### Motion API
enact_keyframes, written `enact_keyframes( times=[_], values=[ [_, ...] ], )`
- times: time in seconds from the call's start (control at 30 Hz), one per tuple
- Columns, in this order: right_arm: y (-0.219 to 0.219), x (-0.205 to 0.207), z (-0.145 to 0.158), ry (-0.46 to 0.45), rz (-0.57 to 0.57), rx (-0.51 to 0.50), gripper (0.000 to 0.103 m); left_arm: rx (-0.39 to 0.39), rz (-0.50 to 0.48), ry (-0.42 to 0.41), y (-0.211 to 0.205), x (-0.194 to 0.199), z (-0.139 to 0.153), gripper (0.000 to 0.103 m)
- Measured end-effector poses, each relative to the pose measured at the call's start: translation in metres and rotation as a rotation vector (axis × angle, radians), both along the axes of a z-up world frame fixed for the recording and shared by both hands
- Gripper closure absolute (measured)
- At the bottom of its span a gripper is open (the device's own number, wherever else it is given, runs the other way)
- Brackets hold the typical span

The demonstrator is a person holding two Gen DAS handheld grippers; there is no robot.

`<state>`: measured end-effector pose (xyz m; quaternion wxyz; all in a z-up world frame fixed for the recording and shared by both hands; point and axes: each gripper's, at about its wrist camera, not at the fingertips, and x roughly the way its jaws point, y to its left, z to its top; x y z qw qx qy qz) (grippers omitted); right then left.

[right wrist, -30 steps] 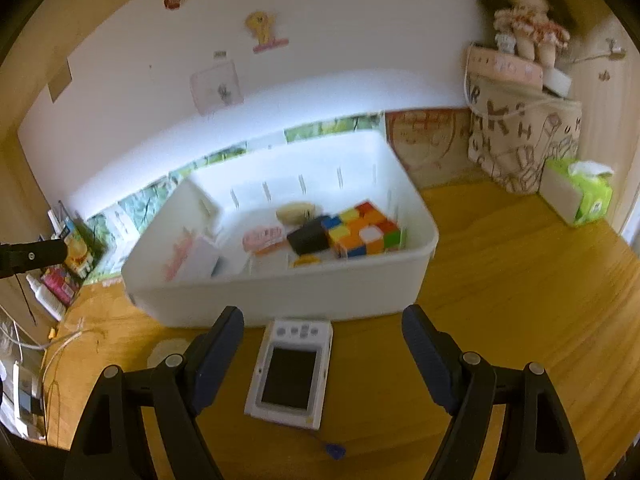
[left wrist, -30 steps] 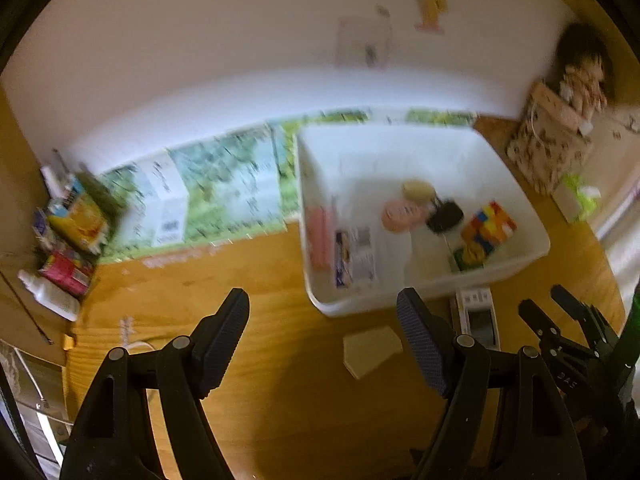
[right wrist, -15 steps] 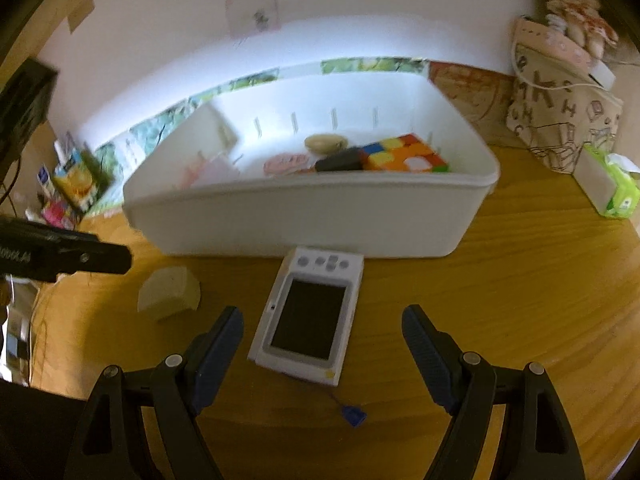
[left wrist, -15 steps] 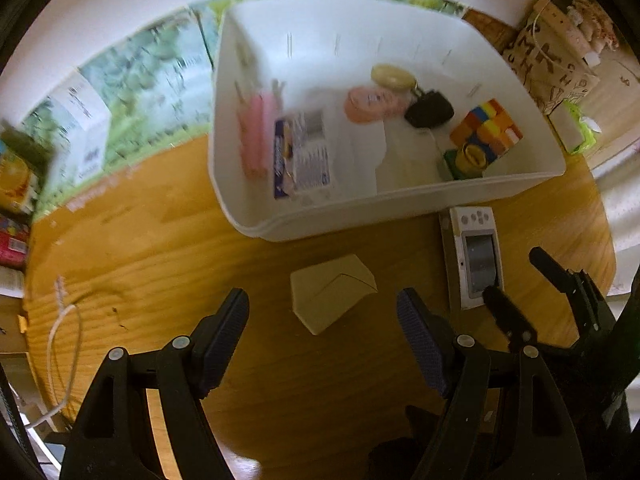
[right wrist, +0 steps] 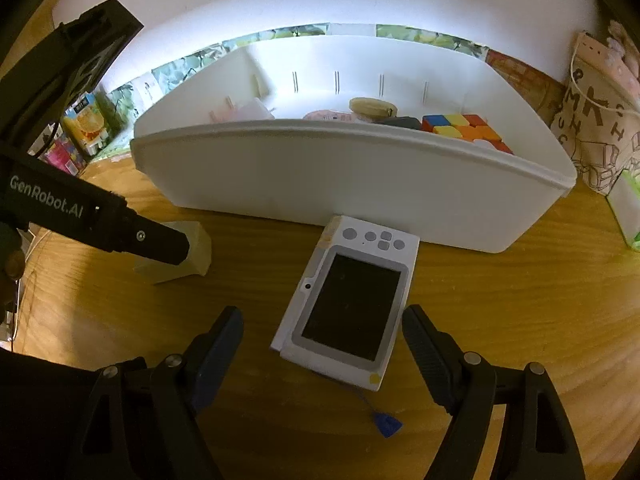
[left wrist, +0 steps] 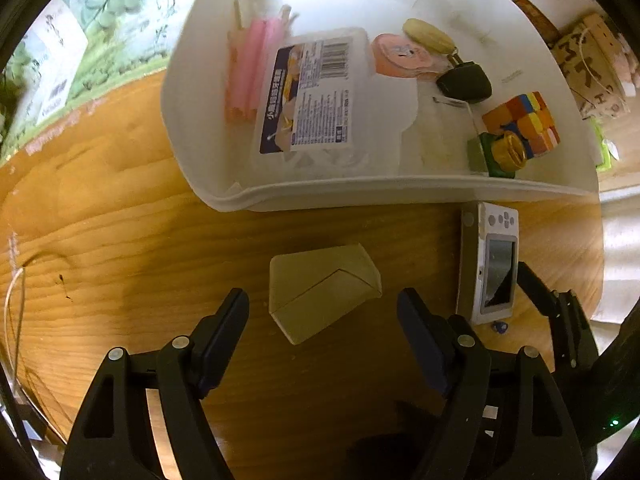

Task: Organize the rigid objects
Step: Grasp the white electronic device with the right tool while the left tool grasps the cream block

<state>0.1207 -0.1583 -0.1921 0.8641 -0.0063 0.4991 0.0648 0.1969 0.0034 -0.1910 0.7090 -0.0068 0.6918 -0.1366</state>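
Both sets of jaws spread wide, gripping nothing: beige block [left wrist: 320, 292] just ahead between left gripper [left wrist: 322, 316] jaws, white handheld device [right wrist: 346, 304] between right gripper [right wrist: 322, 340] jaws, both on desk [left wrist: 120, 240] beside white bin [right wrist: 352, 184], apparently lined up for pickup.

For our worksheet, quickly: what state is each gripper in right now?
Left gripper: open, holding nothing, above the beige block.
Right gripper: open, holding nothing, fingers either side of the white handheld device.
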Motion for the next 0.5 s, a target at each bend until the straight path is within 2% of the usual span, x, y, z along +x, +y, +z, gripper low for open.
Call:
enact_keyframes(
  times=[0.17,0.5],
  values=[
    [-0.002,0.007,-0.009,0.035,-0.004,0.009,0.021,-0.004,0.015,0.027,-0.002,0.002,-0.007,0.024],
    [0.000,0.016,-0.016,0.028,0.011,-0.012,0.021,0.030,0.031,0.074,-0.013,0.010,-0.017,0.024]
  ],
)
